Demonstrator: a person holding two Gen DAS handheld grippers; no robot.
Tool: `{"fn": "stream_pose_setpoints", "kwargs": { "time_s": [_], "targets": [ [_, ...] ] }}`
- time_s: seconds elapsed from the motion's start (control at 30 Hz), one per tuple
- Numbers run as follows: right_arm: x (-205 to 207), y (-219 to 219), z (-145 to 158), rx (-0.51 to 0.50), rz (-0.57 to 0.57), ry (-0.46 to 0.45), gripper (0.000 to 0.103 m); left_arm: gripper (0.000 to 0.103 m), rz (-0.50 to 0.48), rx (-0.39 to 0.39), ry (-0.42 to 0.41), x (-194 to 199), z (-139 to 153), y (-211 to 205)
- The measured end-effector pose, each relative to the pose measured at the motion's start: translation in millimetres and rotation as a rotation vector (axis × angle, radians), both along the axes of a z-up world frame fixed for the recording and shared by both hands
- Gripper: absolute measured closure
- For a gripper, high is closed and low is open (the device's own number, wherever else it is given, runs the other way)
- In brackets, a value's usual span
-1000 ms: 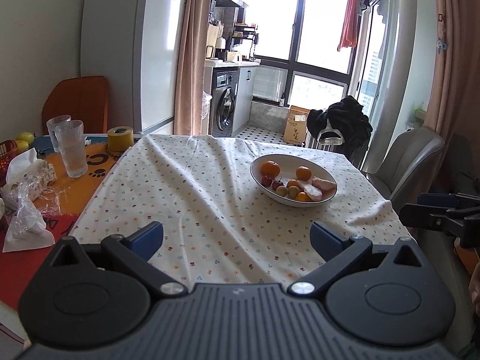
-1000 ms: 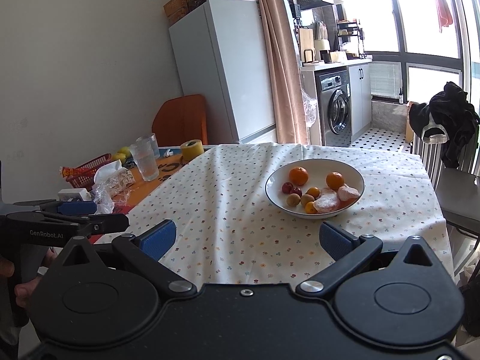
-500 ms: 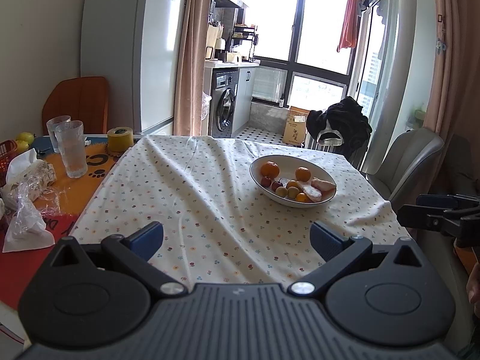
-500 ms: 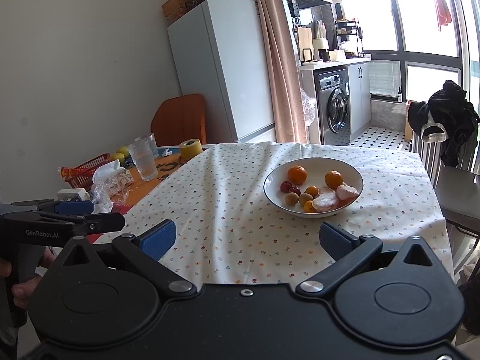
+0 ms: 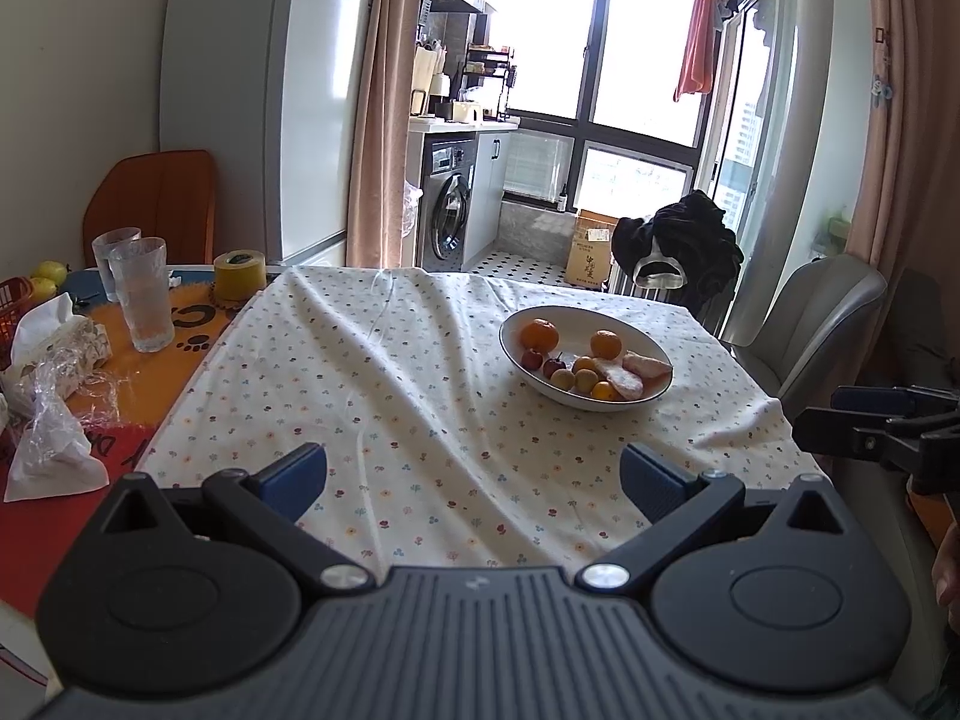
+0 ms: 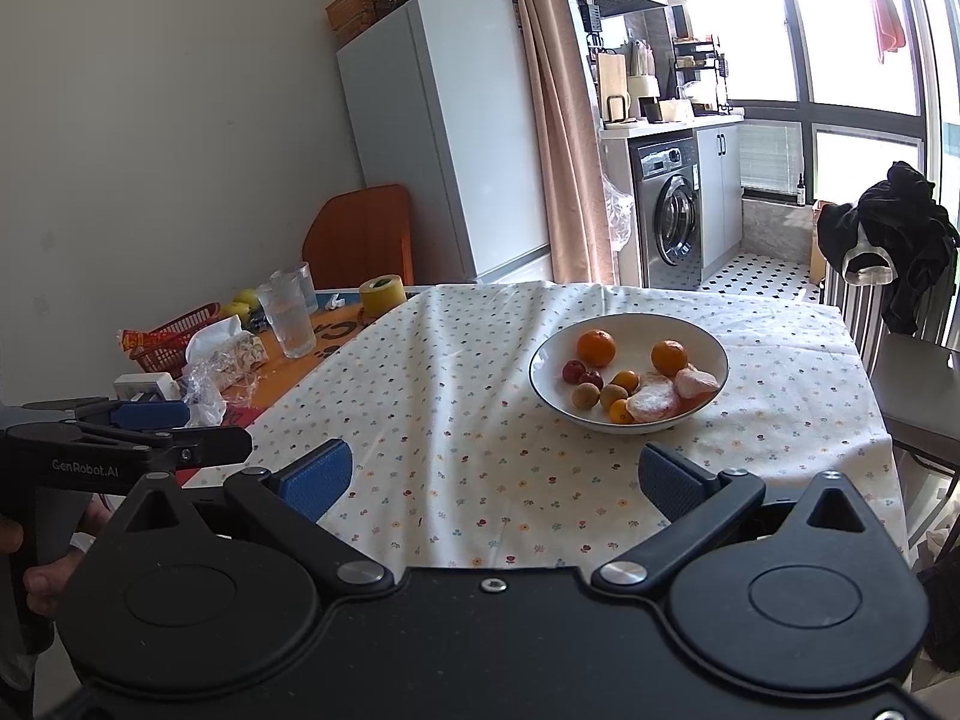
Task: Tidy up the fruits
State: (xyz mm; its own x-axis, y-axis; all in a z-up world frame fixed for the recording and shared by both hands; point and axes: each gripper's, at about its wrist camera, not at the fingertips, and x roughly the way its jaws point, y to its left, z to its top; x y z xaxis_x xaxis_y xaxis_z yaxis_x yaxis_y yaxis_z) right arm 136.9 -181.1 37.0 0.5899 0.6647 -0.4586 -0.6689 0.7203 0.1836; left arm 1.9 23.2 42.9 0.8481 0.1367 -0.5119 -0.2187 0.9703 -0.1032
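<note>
In the right wrist view, the left gripper [image 6: 180, 426] enters at the left edge, its spread unclear; the right gripper [image 6: 492, 471], lower centre, gapes wide and empty; the white ceramic bowl [image 6: 549, 387] of mixed fruit [image 6: 597, 347] sits right of centre on the flower-dotted tablecloth [image 6: 456, 372].

In the left wrist view, the left gripper [image 5: 474, 474] likewise stands wide and empty.

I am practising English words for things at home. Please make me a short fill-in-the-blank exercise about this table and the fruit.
1. All the fruit on the cloth lies in a white ____.
2. The two biggest fruits in the bowl are coloured ____.
3. The jaws of both the left gripper and the right gripper stand ____.
4. The yellow tape stands near two drinking ____.

Missing words: bowl; orange; open; glasses
</note>
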Motion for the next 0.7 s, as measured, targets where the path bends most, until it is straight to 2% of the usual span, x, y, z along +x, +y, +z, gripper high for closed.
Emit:
{"fn": "stream_pose_setpoints", "kwargs": {
  "time_s": [0.7],
  "targets": [
    [-0.5,0.8,0.3,-0.007,-0.002,-0.004,0.000,0.000,-0.003,-0.003,0.002,-1.5,-3.5,0.5]
  ]
}}
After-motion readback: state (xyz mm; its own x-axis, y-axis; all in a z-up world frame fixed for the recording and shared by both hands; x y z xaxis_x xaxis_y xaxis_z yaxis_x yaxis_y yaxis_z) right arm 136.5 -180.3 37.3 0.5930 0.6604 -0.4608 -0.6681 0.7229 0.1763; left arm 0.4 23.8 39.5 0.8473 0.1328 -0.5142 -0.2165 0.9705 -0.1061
